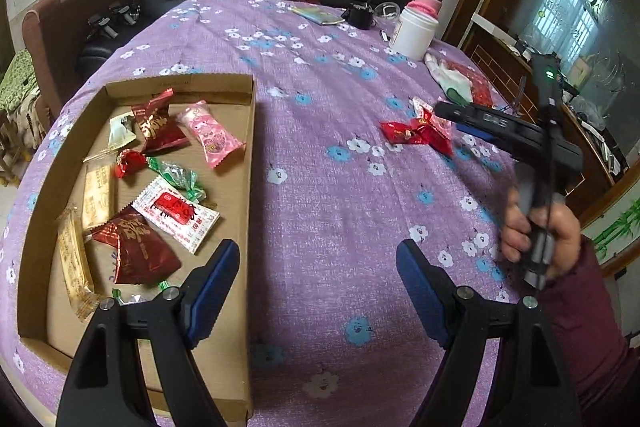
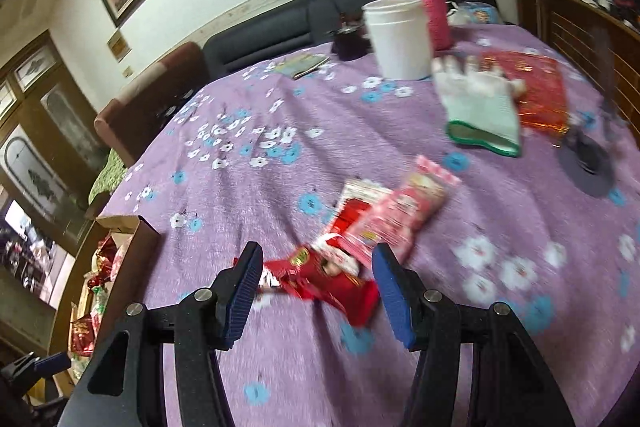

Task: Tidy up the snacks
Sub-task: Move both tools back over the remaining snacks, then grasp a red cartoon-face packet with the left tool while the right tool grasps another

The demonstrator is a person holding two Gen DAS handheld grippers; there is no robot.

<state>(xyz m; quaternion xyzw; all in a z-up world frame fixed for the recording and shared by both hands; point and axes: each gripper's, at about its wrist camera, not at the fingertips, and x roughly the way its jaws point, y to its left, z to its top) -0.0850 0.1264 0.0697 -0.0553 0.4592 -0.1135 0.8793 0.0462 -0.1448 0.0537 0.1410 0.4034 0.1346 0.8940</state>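
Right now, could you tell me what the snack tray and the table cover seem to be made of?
The tray looks like plain brown cardboard, matte: raw cut edges, folded walls. The table cover looks like woven fabric, matte purple with printed flowers, lying in soft wrinkles; the exact fibre cannot be told.

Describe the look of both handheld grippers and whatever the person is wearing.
Both grippers match: the left gripper and right gripper have black angular frames, silver round pivot bolts and blue ribbed finger pads. Seen from the left camera, the right one's black body carries a small green light and a thin black cable down the handle. The right hand emerges from a dark maroon sleeve.
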